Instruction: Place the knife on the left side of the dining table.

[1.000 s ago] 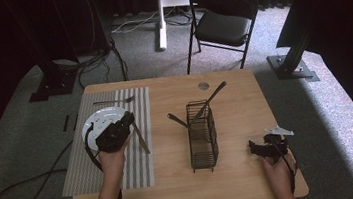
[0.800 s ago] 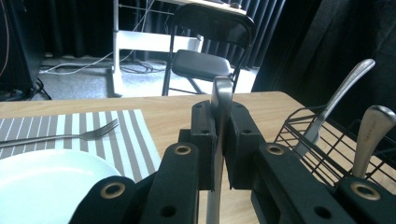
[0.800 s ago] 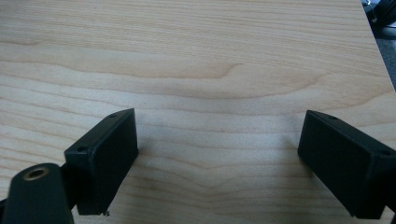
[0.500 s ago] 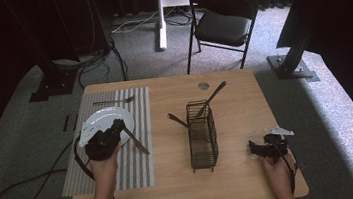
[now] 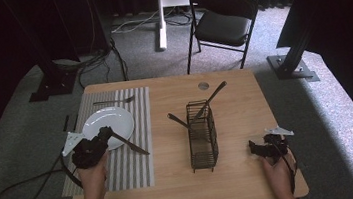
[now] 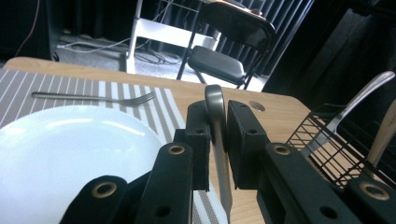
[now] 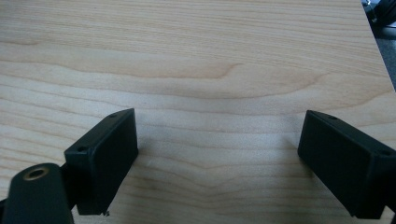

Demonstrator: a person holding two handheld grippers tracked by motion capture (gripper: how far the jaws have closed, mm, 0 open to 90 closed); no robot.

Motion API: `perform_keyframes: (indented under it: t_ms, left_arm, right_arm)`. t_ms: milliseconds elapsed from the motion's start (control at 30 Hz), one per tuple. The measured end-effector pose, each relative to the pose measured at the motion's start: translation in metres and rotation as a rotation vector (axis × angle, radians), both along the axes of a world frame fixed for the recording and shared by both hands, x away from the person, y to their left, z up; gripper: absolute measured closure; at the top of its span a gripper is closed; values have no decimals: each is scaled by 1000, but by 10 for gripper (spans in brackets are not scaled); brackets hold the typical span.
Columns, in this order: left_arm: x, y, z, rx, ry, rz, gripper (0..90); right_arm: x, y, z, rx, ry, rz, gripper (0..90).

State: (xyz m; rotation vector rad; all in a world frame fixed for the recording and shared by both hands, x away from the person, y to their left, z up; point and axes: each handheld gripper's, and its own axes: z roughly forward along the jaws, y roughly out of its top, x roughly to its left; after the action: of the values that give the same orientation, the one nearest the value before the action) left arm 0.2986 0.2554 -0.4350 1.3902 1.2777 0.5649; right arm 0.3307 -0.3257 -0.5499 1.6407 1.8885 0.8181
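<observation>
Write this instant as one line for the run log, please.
left gripper: shut on knife, beside plate | right gripper: open, over bare table | rack: holds utensils

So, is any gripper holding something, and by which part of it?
The left gripper holds a table knife, clamped on its handle just below the rounded end. The right gripper is open over the bare table, holding nothing.
</observation>
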Motion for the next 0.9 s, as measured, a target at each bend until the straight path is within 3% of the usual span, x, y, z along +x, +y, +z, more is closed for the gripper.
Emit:
perform_keyframes:
  t_ms: [667,900]
  left_arm:
    - [-4,35,-28,-33,36,92,728]
    - [-3,46,-39,-35,65,128,682]
  right_arm:
    - [0,0,0,1,0,0,115]
    - [0,0,0,1,0,0,115]
